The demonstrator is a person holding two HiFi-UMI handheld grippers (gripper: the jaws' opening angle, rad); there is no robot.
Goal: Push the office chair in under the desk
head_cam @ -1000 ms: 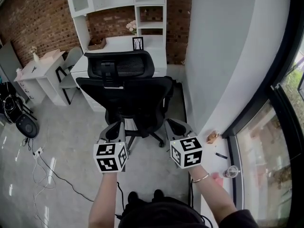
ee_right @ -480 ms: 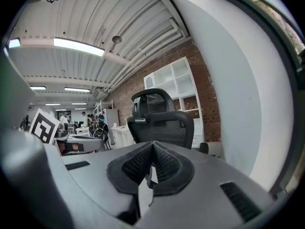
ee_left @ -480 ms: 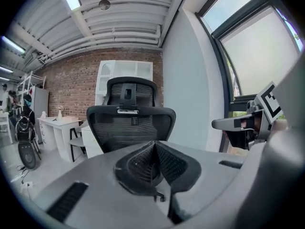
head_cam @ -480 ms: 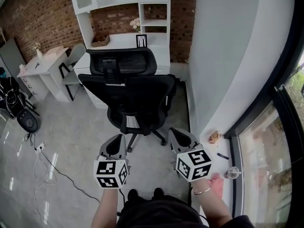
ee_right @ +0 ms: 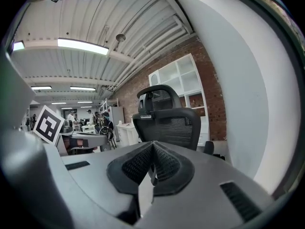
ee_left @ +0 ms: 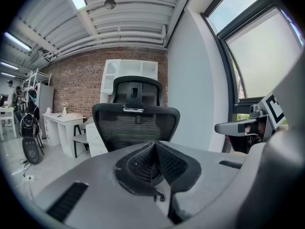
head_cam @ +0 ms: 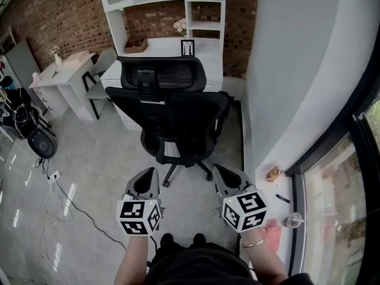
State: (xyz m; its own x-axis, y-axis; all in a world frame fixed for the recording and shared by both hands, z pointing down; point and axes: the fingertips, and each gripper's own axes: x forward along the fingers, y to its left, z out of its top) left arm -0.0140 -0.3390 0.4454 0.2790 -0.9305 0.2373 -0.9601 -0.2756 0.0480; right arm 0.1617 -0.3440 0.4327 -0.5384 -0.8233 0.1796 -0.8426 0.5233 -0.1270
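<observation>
Well ahead of the clenched, empty left gripper (head_cam: 145, 177) and right gripper (head_cam: 223, 174) stands a black mesh office chair (head_cam: 172, 108) (curved headrest).

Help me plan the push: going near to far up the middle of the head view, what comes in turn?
Left gripper and right gripper, side by side and shut → office chair → white desk → picture frame at the desk's back → brick wall.
</observation>
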